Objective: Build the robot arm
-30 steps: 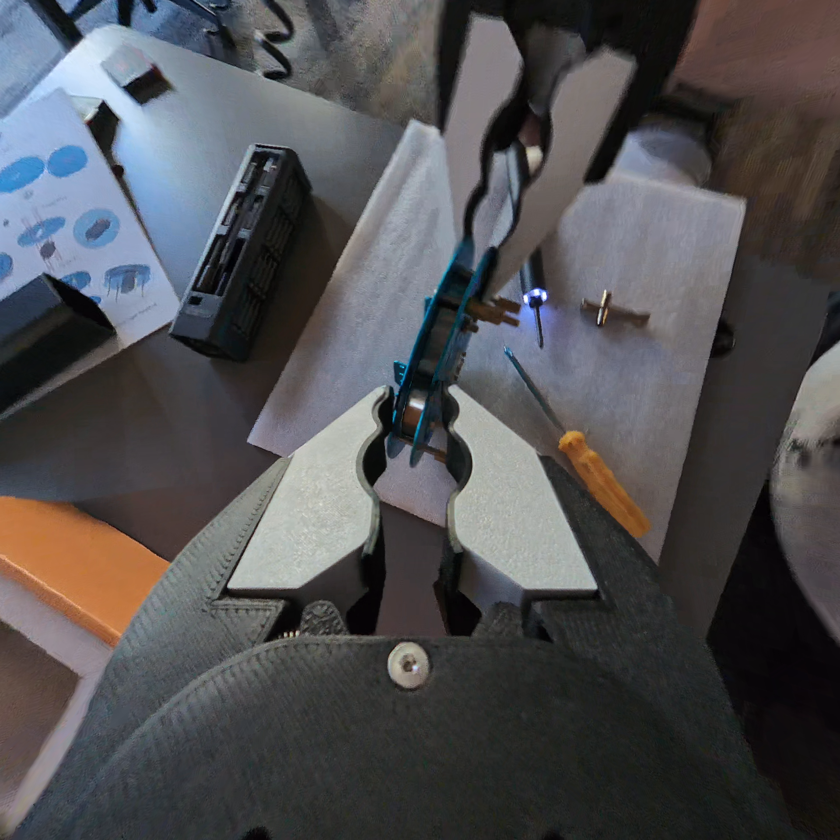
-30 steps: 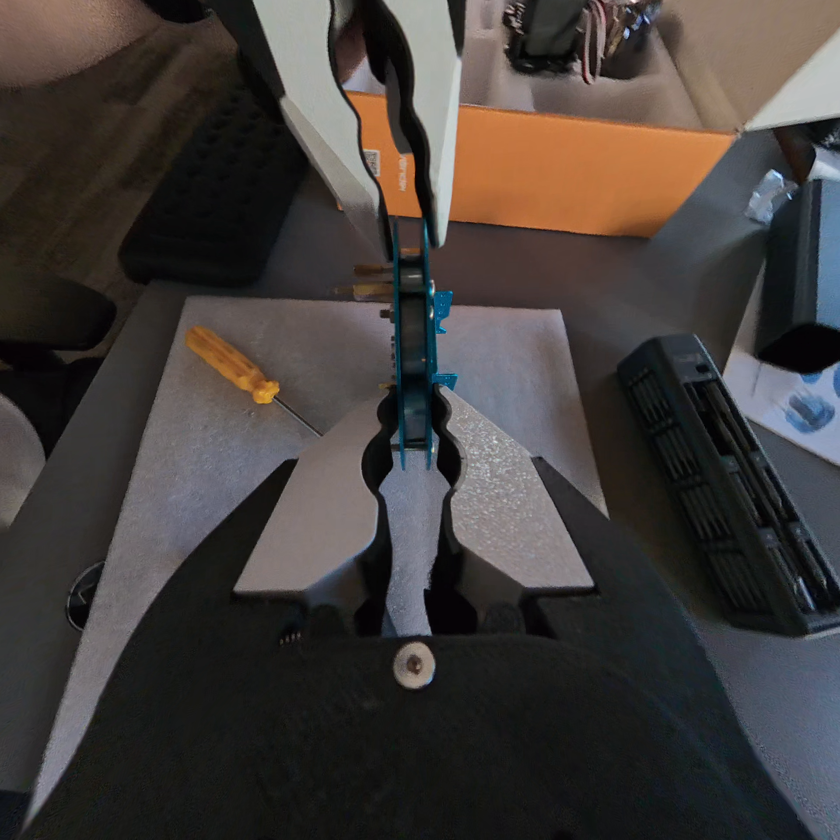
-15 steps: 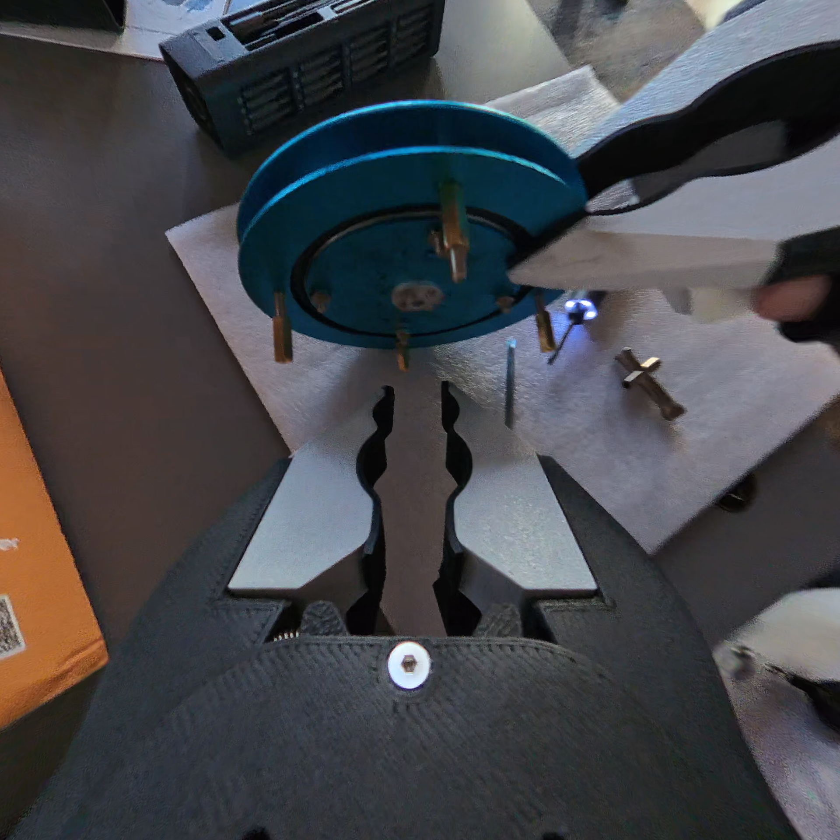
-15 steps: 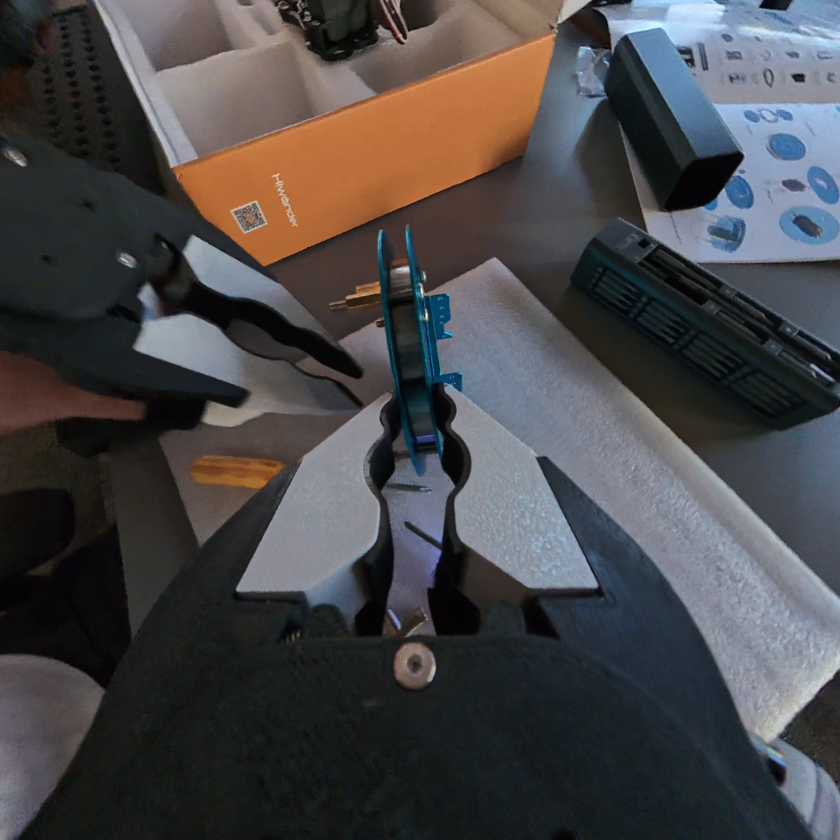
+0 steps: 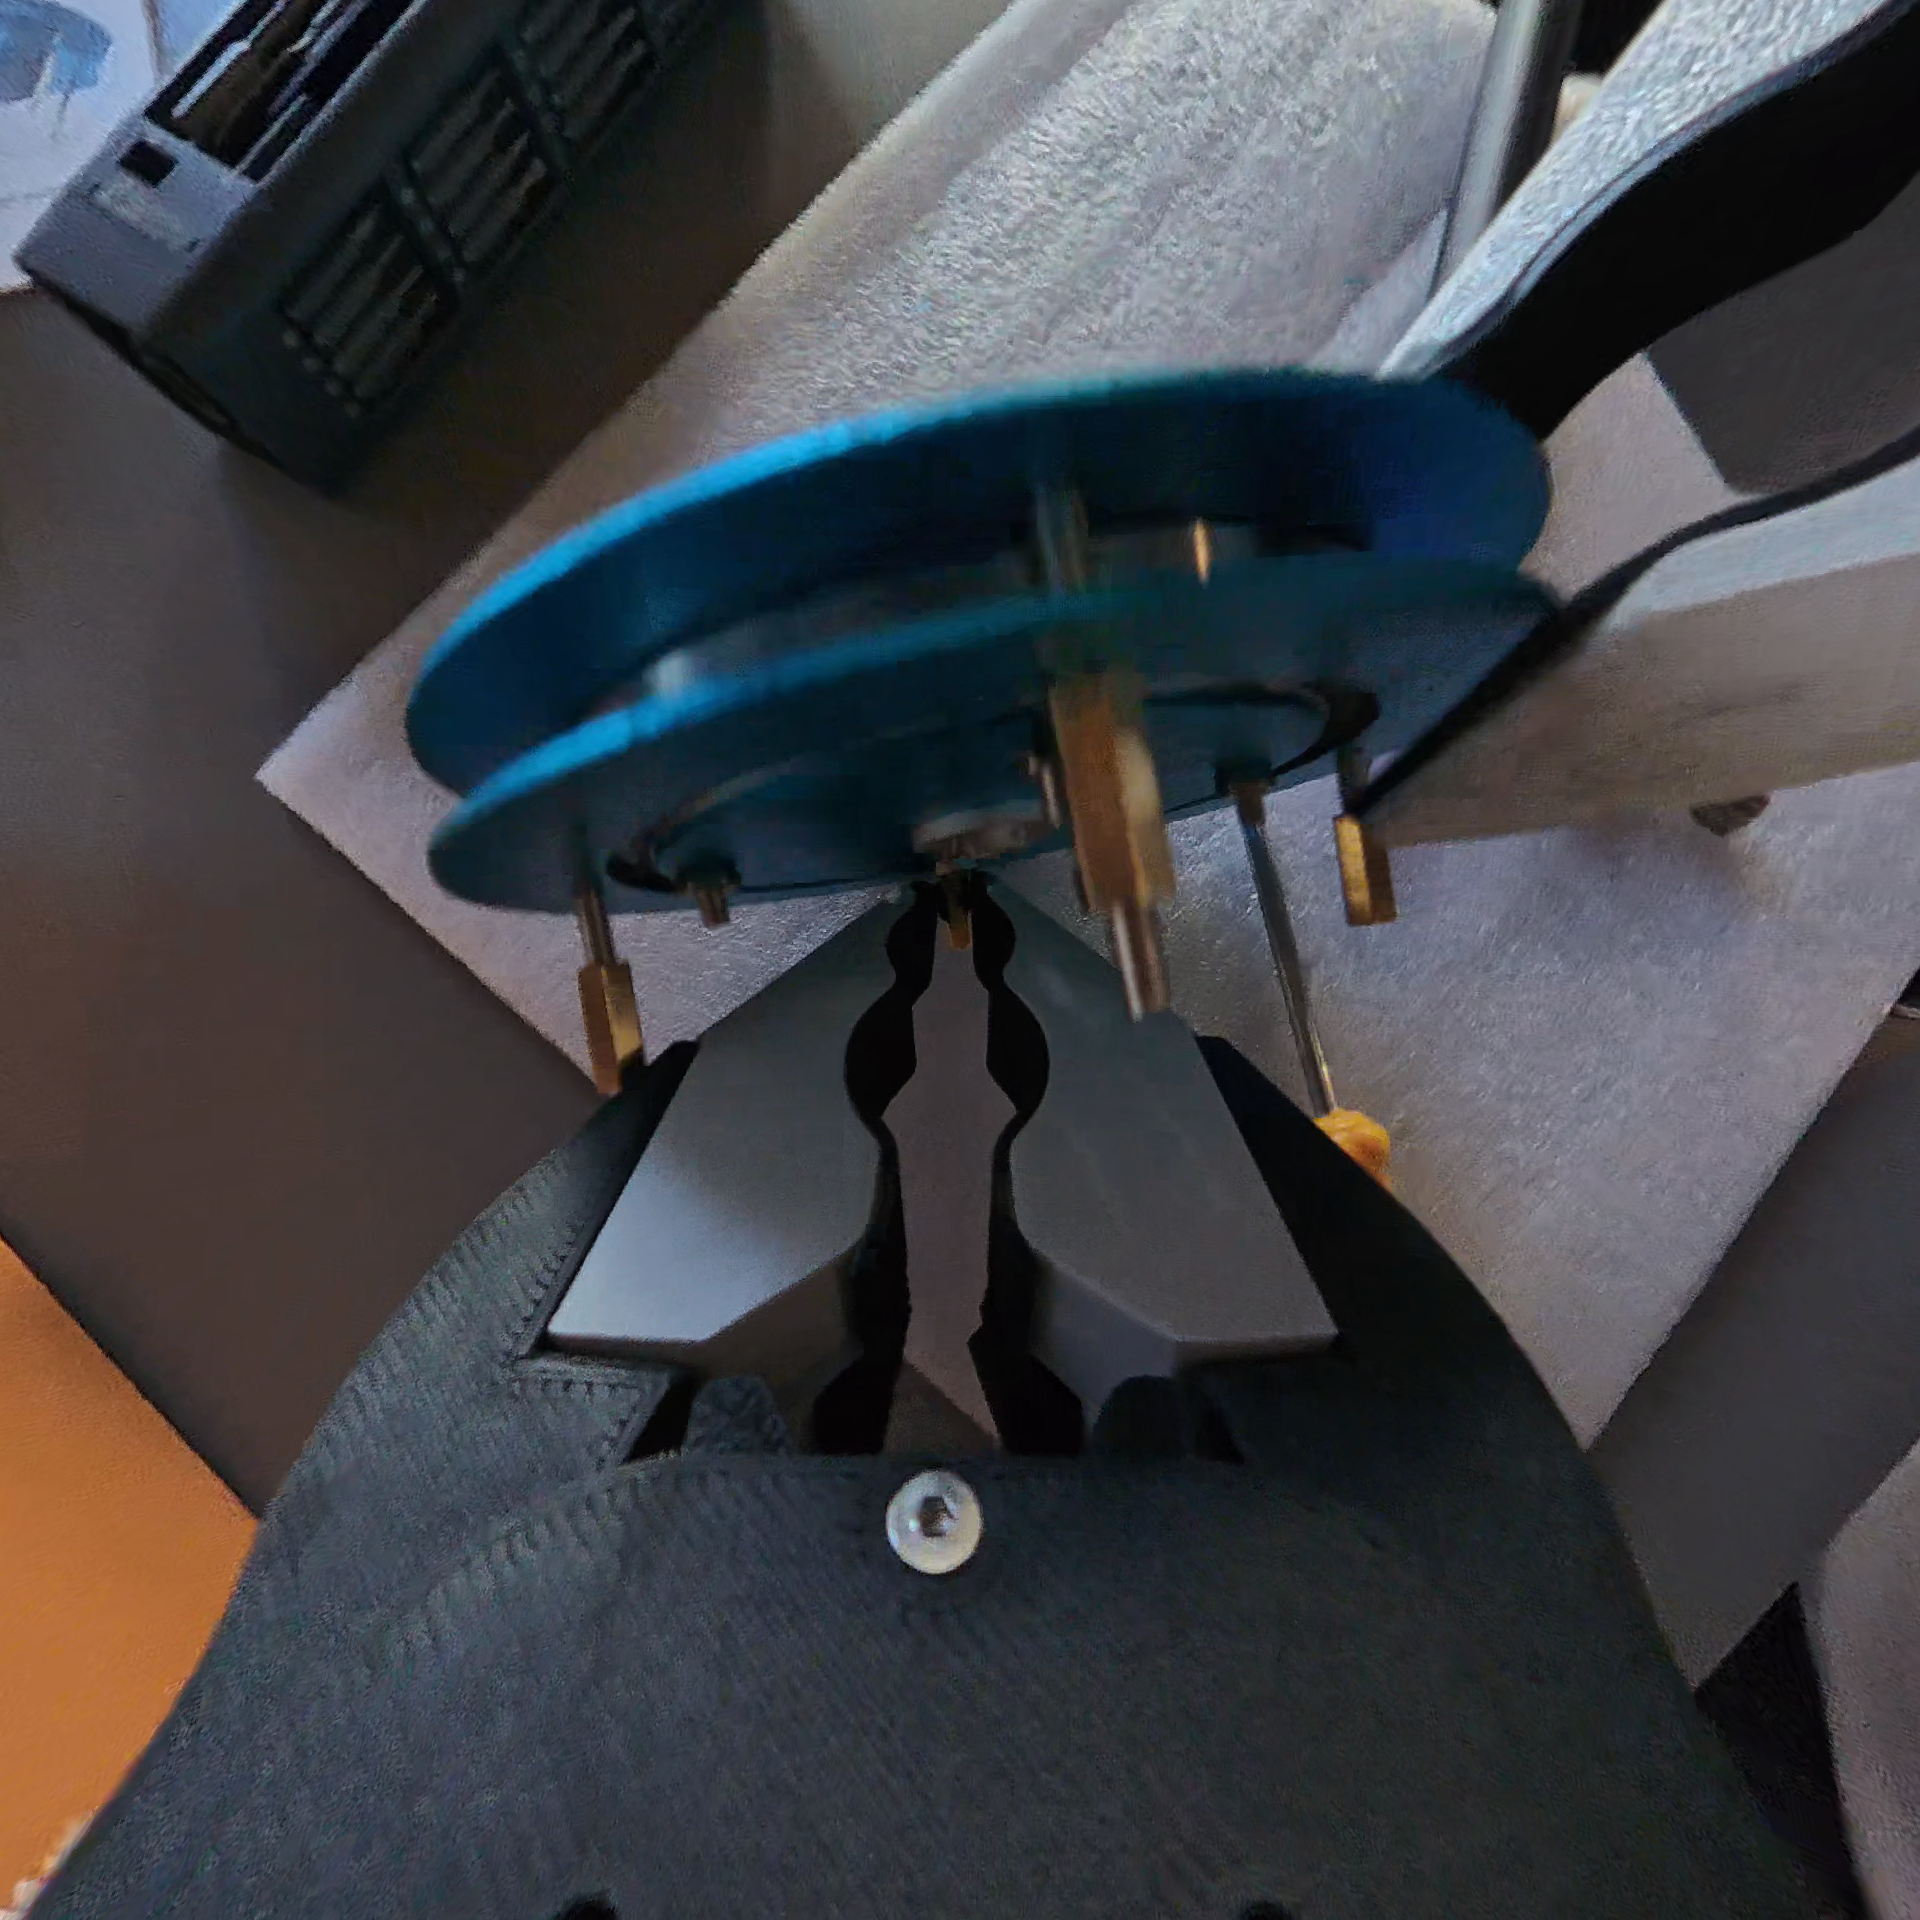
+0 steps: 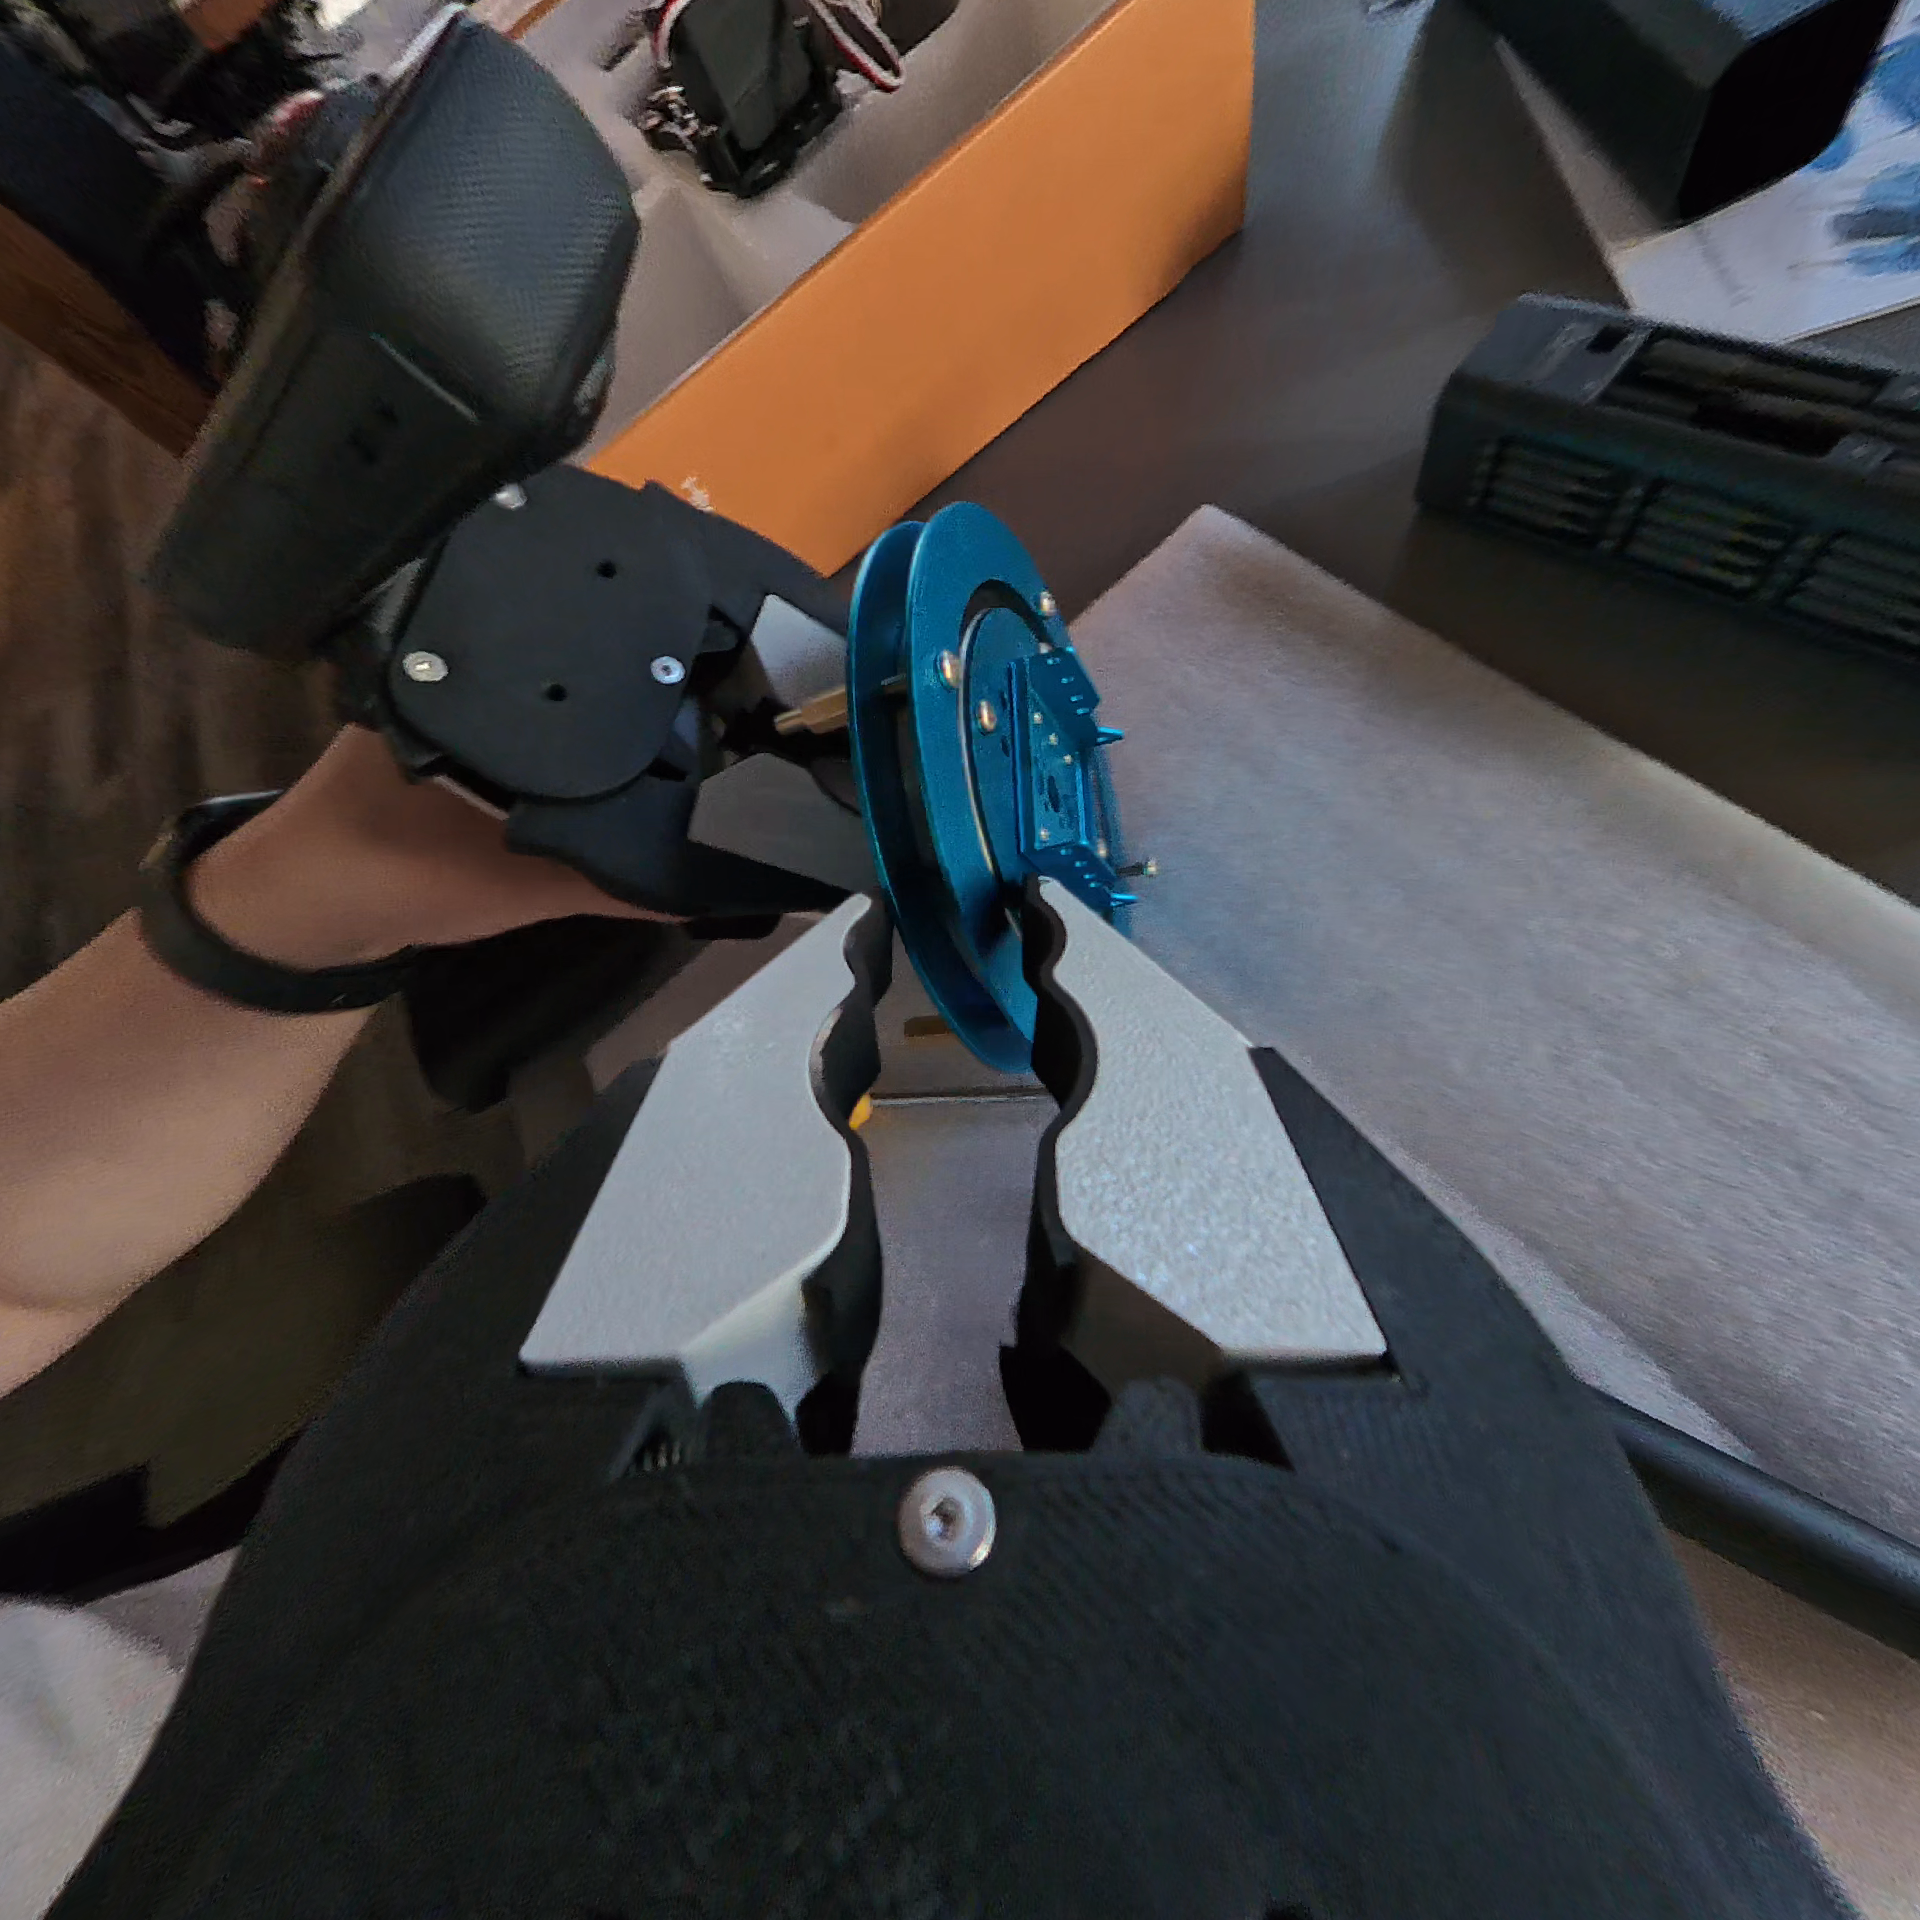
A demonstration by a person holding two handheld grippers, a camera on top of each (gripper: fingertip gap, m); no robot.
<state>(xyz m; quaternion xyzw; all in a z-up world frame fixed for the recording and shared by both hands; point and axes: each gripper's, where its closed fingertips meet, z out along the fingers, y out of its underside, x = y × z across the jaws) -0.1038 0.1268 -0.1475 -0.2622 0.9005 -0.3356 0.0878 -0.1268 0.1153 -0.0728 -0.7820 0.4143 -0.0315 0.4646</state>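
Note:
A blue two-plate disc assembly [image 5: 935,540] with brass standoffs hangs above a white foam mat [image 5: 1558,1039]. My right gripper [image 6: 961,935] is shut on the disc's rim [image 6: 935,831]; its fingers [image 5: 1662,665] show at the right in the left wrist view. My left gripper [image 5: 951,914] is under the disc's standoff side, its tips closed around a small brass standoff [image 5: 954,920] near the disc's centre. In the right wrist view the left gripper [image 6: 810,722] reaches the disc's far face from the left, held by a person's hand [image 6: 312,883].
An orange-handled screwdriver [image 5: 1340,1132] lies on the mat under the disc. A black bit case [image 6: 1683,499] lies beyond the mat [image 6: 1455,935]. An orange box [image 6: 935,312] with foam compartments stands behind. A printed sheet [image 6: 1766,249] and a black block [image 6: 1714,94] are at the far right. The left gripper's tips are roughly 8 cm from the right gripper's. The black bit case [image 6: 1683,499] lies around 15 cm away from my left fingertips. My left wrist view [image 5: 422,162] looks at it from another angle.
My left gripper let go of the disc's rim, then moved in under it and closed on a brass standoff. My right gripper turned the disc's standoff side toward the left gripper.

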